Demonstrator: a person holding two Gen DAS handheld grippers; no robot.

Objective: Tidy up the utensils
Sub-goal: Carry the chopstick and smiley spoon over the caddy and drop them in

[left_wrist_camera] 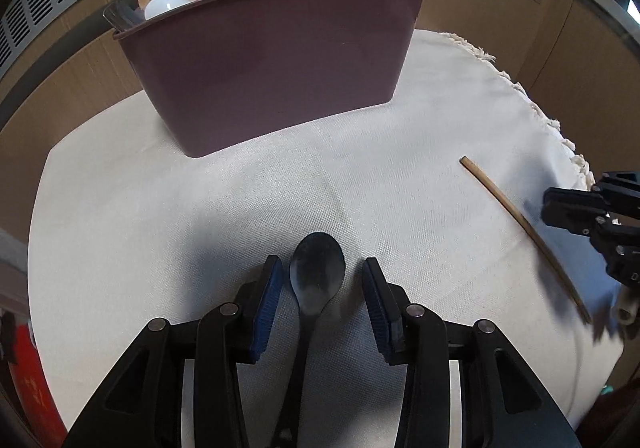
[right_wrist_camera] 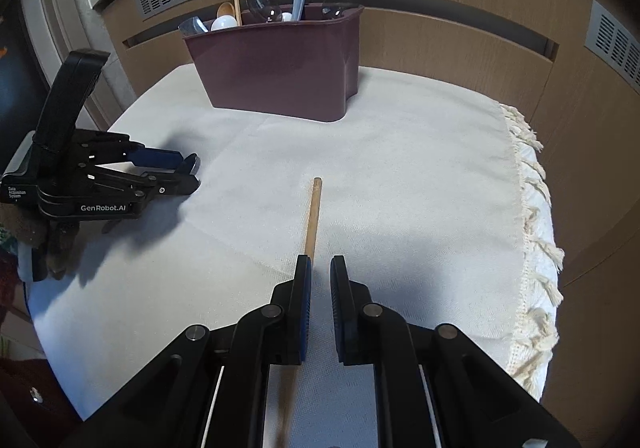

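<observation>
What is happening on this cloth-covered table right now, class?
A person holds two grippers. The left gripper, open, straddles a black plastic spoon lying on the cream cloth. The right gripper, slightly open, sits over a loose wooden stick. The maroon plastic caddy behind already holds several utensils.

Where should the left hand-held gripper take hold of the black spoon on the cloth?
Grip the black spoon at its narrow neck just behind the bowl, closing across it from either side. It lies flat, bowl pointing toward the caddy, handle running back between the open fingers of the left hand-held gripper, so it is probably already well aligned.
</observation>
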